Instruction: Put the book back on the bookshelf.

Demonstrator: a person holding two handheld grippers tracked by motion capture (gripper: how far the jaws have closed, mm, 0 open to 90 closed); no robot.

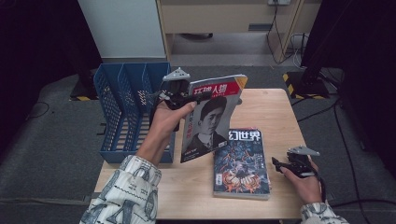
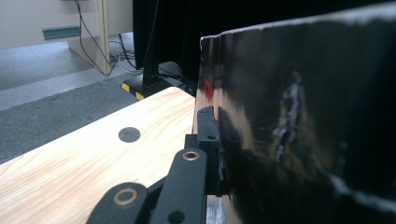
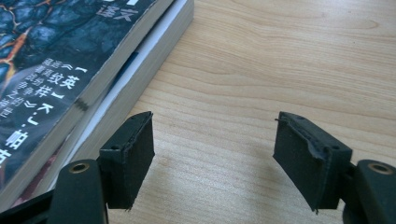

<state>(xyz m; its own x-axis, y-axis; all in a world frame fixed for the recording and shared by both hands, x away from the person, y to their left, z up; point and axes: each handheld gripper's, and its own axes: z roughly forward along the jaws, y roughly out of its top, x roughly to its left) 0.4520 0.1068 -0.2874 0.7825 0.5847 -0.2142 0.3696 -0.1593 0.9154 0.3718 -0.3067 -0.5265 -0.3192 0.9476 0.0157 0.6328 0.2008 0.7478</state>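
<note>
My left gripper (image 1: 187,95) clamps a glossy portrait magazine (image 1: 212,116), red masthead. My right gripper (image 3: 212,158) stands apart over pale woodgrain worktop (image 3: 261,70), beside stacked books (image 3: 70,70) reading "幻世界".

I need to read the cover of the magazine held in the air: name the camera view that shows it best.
The high view: the raised magazine faces the camera, portrait and red title band plain, clamped in the left tool. The left gripper view gives a dark, glossy blur of it close to the lens. The right gripper view looks at the stacked magazines on the table instead.
</note>
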